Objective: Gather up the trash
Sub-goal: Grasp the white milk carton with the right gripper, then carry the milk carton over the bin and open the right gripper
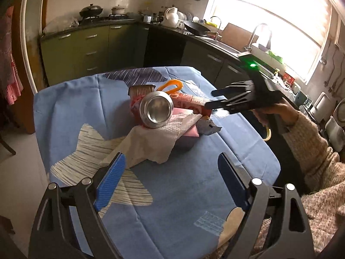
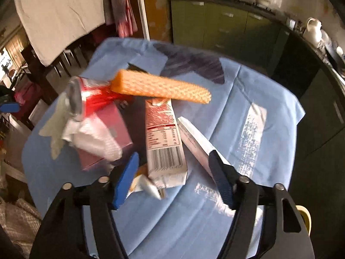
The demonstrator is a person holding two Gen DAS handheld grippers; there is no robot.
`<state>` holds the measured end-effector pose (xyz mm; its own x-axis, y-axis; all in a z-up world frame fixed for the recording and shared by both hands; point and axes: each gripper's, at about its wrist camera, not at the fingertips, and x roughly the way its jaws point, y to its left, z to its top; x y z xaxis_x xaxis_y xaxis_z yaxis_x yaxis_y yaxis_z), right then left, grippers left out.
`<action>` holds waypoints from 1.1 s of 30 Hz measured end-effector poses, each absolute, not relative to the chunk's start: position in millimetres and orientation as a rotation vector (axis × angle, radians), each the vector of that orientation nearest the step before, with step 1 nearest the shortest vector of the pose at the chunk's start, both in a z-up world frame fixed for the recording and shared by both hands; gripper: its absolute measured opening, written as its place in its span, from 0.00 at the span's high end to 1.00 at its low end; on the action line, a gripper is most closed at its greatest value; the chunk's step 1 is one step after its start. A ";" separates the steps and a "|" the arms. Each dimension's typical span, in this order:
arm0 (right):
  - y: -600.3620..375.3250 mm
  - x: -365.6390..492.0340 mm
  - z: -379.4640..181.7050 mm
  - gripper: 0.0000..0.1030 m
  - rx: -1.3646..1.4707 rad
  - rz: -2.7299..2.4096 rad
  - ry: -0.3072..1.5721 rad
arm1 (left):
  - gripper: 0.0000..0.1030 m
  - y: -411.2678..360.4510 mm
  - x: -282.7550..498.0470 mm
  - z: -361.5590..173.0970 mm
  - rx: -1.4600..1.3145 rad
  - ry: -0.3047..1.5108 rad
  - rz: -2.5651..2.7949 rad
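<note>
Left gripper (image 1: 170, 181): wide, empty.
Right gripper (image 2: 174, 177): wide, empty.
Done: nothing collected, by the look.
Left: can (image 1: 157, 110), carton (image 2: 165, 138), tissue (image 1: 155, 142) piled ahead of both.

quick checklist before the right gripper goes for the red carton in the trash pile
1. Right hand-held gripper open: ok, fingers spread, nothing held.
2. Red carton reachable: ok, its barcode end lies between the blue fingers.
3. Carton free to lift: not ok, the orange sponge overlaps its far end.
4. Soda can stable: cannot tell, it lies on its side on the pink box and paper towel.
5. Left hand-held gripper out of the way: ok, open and short of the pile.
</note>
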<state>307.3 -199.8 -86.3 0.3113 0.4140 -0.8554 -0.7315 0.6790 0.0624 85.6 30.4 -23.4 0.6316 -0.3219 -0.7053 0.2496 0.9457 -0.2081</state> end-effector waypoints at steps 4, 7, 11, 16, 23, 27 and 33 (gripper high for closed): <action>-187.7 316.5 -99.1 0.46 -0.386 0.796 1.017 | 0.20 32.3 89.5 -30.7 -0.099 0.843 -0.335; -180.5 322.3 -106.3 0.58 -0.394 0.799 1.028 | 0.20 32.8 91.0 -34.5 -0.099 0.854 -0.340; -175.8 322.8 -110.5 0.63 -0.410 0.793 1.045 | 0.20 33.7 92.2 -38.8 -0.107 0.862 -0.346; -179.1 309.4 -96.8 0.64 -0.424 0.796 1.036 | 0.19 35.5 91.4 -41.4 -0.116 0.868 -0.345; -194.9 287.1 -74.3 0.64 -0.402 0.787 1.052 | 0.19 32.0 85.4 -39.6 -0.116 0.856 -0.354; -213.9 266.9 -59.4 0.64 -0.371 0.772 1.047 | 0.19 29.1 81.3 -37.7 -0.106 0.852 -0.358; -265.6 235.8 -29.5 0.64 -0.312 0.683 0.987 | 0.19 15.9 78.2 -31.9 -0.073 0.844 -0.381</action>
